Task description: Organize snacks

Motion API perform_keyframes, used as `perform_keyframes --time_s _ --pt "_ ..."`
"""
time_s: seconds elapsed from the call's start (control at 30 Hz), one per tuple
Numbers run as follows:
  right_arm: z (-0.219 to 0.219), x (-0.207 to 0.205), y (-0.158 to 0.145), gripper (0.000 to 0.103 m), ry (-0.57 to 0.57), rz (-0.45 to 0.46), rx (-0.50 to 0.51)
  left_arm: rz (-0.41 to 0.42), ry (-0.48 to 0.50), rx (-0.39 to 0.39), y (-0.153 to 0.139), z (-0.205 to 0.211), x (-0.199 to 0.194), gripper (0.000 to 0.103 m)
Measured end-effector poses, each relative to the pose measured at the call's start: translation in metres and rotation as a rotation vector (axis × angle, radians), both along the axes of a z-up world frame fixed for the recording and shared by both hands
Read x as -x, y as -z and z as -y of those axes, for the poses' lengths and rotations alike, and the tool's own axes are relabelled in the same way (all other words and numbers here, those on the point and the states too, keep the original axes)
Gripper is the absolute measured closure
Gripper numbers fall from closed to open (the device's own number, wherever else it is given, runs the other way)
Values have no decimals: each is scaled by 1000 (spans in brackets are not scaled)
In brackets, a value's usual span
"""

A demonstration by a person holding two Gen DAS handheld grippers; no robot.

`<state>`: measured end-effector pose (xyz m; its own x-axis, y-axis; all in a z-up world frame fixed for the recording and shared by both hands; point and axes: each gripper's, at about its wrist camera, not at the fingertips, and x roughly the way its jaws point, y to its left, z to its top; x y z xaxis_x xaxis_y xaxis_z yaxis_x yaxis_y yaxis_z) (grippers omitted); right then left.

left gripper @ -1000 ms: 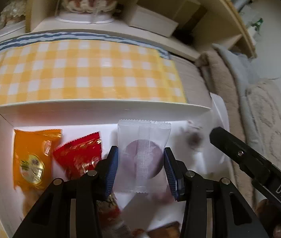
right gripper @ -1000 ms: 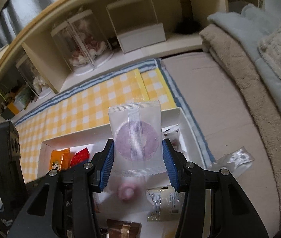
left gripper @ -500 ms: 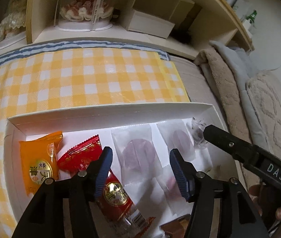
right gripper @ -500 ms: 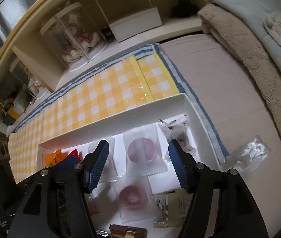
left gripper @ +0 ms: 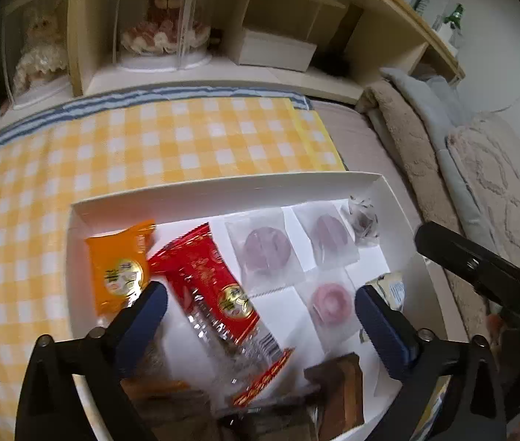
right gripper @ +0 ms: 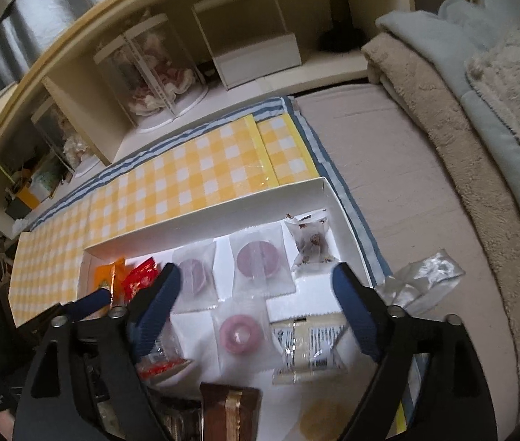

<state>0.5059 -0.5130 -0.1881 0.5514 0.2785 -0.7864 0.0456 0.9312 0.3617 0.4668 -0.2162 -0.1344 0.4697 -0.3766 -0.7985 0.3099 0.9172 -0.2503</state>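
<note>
A white box (left gripper: pixel 223 191) (right gripper: pixel 204 217) holds the snacks. Two clear packets with purple discs lie side by side at its far side, one to the left (left gripper: pixel 265 246) (right gripper: pixel 195 275) and one to the right (left gripper: pixel 329 235) (right gripper: pixel 260 257). A pink ring packet (left gripper: pixel 329 303) (right gripper: pixel 239 334) lies nearer. An orange packet (left gripper: pixel 120 268) and a red packet (left gripper: pixel 215 286) lie at the left. My left gripper (left gripper: pixel 260 316) is open and empty above the box. My right gripper (right gripper: pixel 256 301) is open and empty above the packets.
A yellow checked cloth (left gripper: pixel 131 154) lies beyond the box. Shelves with a doll case (left gripper: pixel 164 18) stand behind. Folded blankets (right gripper: pixel 480 110) lie at the right. A crumpled clear wrapper (right gripper: pixel 421 279) lies outside the box. Brown bars (right gripper: pixel 230 415) and a white packet (right gripper: pixel 307 345) lie near me.
Both grippers opened, let go of their purple disc packets into the far side of the box, and drew back and up. The packets now lie flat.
</note>
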Motion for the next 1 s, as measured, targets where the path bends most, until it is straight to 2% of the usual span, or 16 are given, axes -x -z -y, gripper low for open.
perform_keyframes --time_s 0.03,0.1,0.43,0.7,0.9,1.0 --pt "-1 3 -3 3 -3 3 0 3 3 -1 -5 -2 5 0" --pt "-3 11 -12 0 -10 18 7 11 -3 -2 -14 -6 14 0" --pt "-7 58 -58 0 -18 93 35 62 -32 14 -68 -41 73 0" --pt "-15 102 -86 0 -34 128 72 133 -41 27 -115 -75 134 0" --pt "-23 134 -108 0 -42 163 92 211 -68 18 -148 -101 189 0" --pt "-28 152 -116 0 -48 179 105 244 -81 -15 -158 -110 217 0"
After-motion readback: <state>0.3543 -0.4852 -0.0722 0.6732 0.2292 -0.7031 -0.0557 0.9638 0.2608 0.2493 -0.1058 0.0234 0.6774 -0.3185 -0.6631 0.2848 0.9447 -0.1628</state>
